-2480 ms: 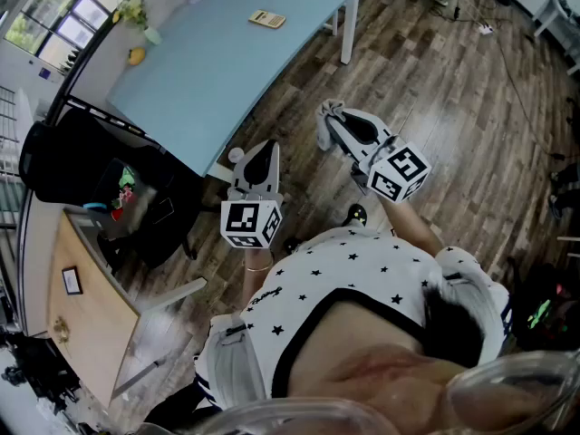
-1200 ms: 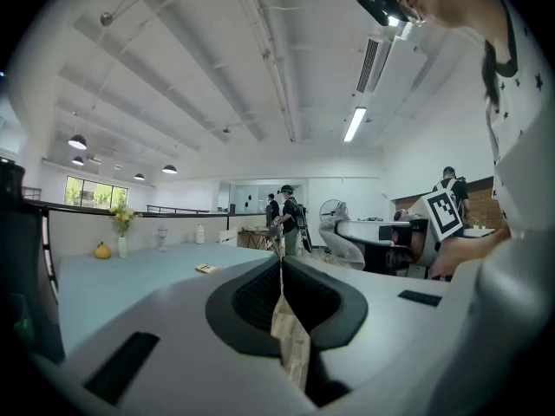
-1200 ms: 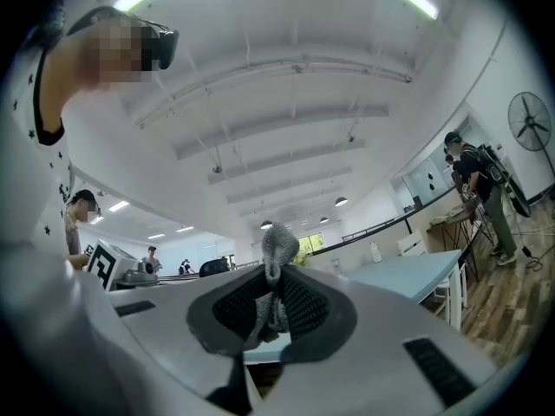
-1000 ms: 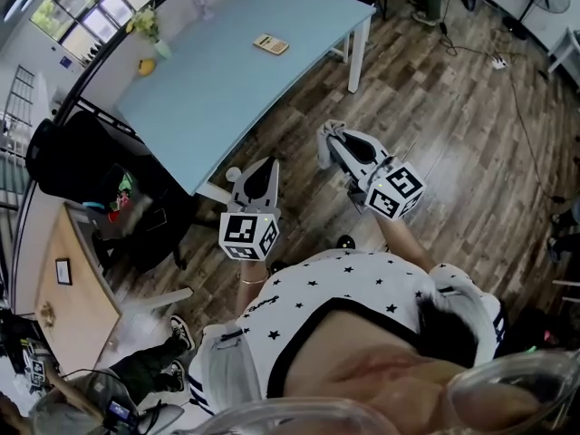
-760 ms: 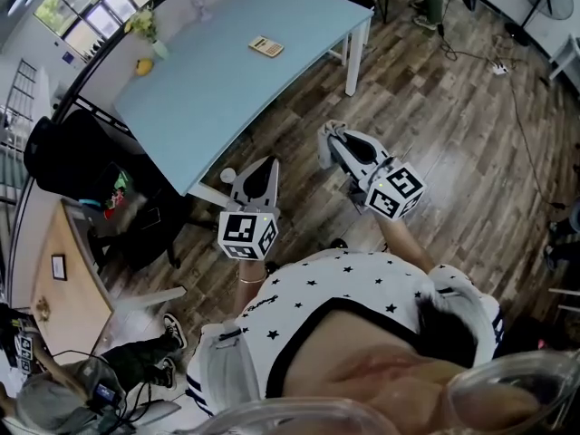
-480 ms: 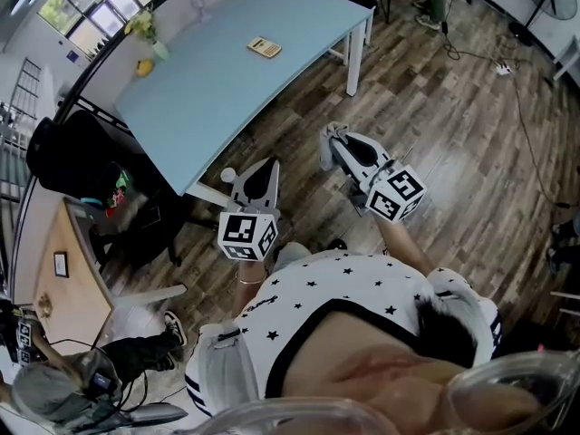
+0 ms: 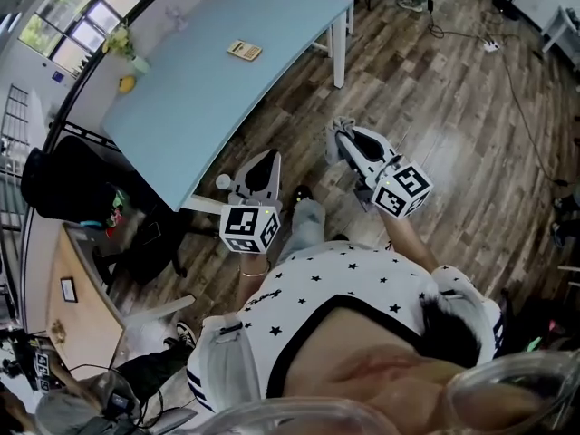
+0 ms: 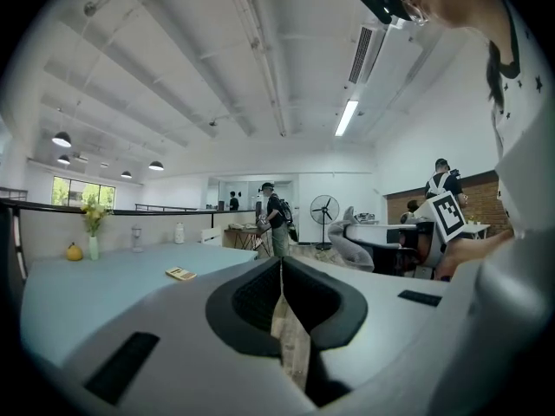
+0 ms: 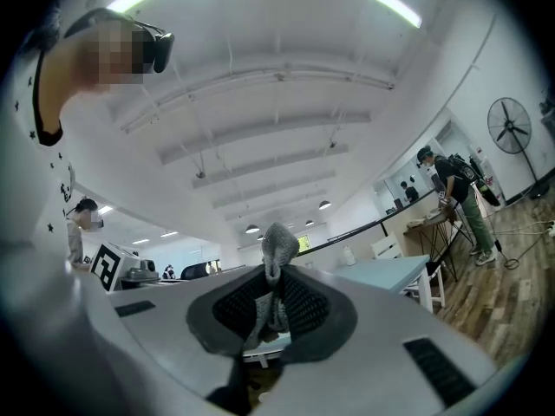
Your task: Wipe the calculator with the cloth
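I stand on the wooden floor (image 7: 435,107) with both grippers raised in front of me and well apart from the pale blue tabletop (image 7: 181,107), which lies off toward 11 o'clock in the head view. My left gripper (image 7: 269,156) points toward the tabletop's near edge. Its fingers (image 8: 247,302) are pressed together with nothing caught between them, only a thin slit showing floor. My right gripper (image 7: 342,134) sits at 3 o'clock from the left one, a little apart from it, and its fingers (image 9: 303,306) are pinching the grey cloth (image 9: 277,241). A folded tuft of the cloth stands up above the fingertips, and the rest is bunched down between the dark pads. The calculator (image 7: 243,51), a small tan slab, lies flat on the tabletop toward the far end, at roughly 12 o'clock from my left gripper and well apart from both grippers. From the left gripper's own camera the calculator (image 8: 181,273) shows at about 10 o'clock of the fingertips, alone on the blue surface. Farther back along the tabletop's left edge a yellow fruit (image 8: 75,252) sits just beside a vase of flowers (image 8: 92,232). A black chair (image 7: 63,179) stands at 9 o'clock from my left gripper, beside the tabletop's near corner.
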The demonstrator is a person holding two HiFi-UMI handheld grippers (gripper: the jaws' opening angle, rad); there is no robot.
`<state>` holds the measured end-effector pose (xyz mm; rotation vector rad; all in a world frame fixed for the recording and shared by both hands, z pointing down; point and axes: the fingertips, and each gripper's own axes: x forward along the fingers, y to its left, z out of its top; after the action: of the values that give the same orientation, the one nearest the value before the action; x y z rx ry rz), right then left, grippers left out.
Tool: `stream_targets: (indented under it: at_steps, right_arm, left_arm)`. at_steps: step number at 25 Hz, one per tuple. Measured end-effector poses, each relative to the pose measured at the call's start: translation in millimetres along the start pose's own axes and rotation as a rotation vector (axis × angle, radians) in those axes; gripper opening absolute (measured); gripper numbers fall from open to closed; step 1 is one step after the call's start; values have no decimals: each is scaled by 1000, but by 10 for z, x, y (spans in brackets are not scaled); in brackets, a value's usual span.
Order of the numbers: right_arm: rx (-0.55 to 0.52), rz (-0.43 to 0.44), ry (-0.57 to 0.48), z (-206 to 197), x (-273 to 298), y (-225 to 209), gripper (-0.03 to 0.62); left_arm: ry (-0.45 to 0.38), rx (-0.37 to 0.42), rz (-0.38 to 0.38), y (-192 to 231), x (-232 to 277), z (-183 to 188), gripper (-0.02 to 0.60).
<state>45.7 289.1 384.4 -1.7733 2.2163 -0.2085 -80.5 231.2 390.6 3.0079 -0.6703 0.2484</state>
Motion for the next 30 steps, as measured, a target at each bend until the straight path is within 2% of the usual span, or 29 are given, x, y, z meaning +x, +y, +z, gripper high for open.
stream_targets:
  at_steps: [8, 17, 30]
  right_arm:
    - [-53, -49, -20, 201, 319, -409, 41]
    - [-34, -71, -1, 246, 925, -852, 43]
    - [-28, -70, 36, 184, 1771, -1100, 43]
  left_arm:
    - [-47, 5, -55, 268, 587, 145, 31]
    - [-24, 11, -74, 717, 1189, 203, 31]
    - [-37, -32, -98, 1424, 1590, 305, 31]
